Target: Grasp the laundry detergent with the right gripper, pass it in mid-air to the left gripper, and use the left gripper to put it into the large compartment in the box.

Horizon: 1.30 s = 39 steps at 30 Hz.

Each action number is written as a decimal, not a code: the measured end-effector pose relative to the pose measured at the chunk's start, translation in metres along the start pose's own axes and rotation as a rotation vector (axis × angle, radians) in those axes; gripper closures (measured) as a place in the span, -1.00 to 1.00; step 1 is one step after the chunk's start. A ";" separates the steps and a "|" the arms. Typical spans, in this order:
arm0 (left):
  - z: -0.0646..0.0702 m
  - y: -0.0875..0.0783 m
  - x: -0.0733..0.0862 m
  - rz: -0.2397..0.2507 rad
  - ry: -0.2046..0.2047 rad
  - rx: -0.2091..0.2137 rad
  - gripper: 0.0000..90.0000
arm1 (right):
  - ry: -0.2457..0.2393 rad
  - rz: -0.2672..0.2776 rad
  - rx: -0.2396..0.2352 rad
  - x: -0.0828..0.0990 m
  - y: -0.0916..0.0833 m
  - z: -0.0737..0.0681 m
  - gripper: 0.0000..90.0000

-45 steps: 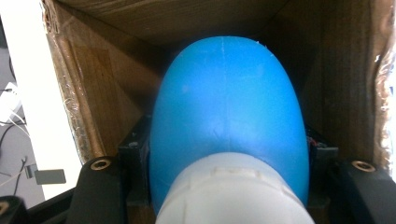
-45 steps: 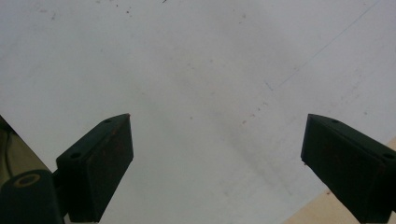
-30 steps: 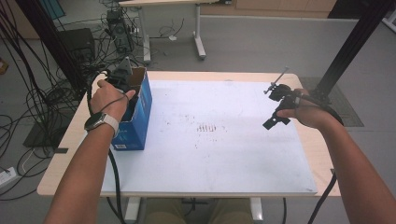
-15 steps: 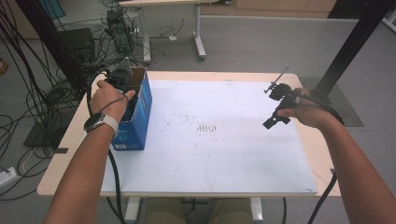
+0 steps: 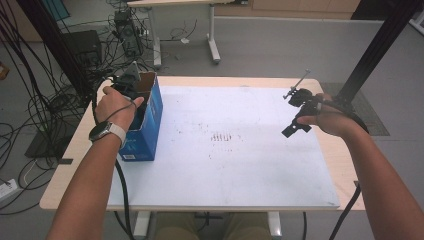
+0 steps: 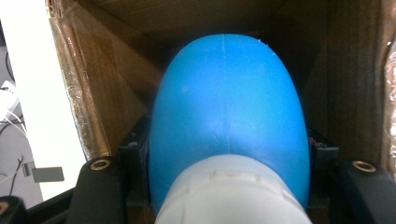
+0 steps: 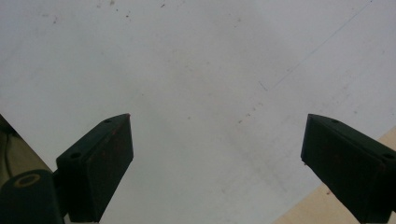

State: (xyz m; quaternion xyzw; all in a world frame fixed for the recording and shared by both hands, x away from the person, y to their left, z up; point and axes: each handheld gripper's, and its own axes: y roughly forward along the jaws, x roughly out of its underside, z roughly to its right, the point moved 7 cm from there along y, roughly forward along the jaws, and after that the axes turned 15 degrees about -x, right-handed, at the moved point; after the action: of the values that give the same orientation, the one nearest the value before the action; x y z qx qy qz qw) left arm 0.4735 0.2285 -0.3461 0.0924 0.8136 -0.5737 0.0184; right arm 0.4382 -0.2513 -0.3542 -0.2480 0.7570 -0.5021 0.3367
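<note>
Clamping a blue rounded object [image 6: 229, 112] with a white end, left gripper [image 5: 131, 80] sunk in an open blue carton [image 5: 150, 117], jaws pressed to the object's flanks, brown cardboard walls close on every side. Held at the carton's mouth by a left hand [image 5: 116, 106] with a wristwatch [image 5: 106, 131], black cable trailing down off the table edge. Hovering well apart over the far right of the sheet, right gripper [image 7: 217, 168] spread wide with nothing between its jaws, gripped by a right hand [image 5: 332, 117].

Standing at the left edge of a white sheet [image 5: 225, 150], carton with small white lettering low on its near face, too small to read. Marked with dark specks and a faint cluster of strokes near the middle, sheet covering most of a pale wooden table [image 5: 60, 190]. Beyond, grey floor, tangled black cables [image 5: 60, 85] at left, another desk's white legs [image 5: 212, 35], a black post [image 5: 380, 45] at right.
</note>
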 end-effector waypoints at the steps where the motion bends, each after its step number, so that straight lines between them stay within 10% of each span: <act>1: 0.000 0.000 0.000 0.000 0.000 0.000 -0.17 | -0.002 -0.001 0.000 0.000 0.000 0.000 -0.80; 39: 0.000 0.000 0.001 -0.001 0.003 -0.005 -0.18 | 0.002 0.004 0.003 0.002 -0.002 0.001 -0.80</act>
State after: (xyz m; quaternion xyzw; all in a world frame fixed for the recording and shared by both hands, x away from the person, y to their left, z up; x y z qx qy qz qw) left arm 0.4725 0.2290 -0.3465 0.0925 0.8151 -0.5717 0.0172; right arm 0.4373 -0.2542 -0.3528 -0.2453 0.7570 -0.5029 0.3376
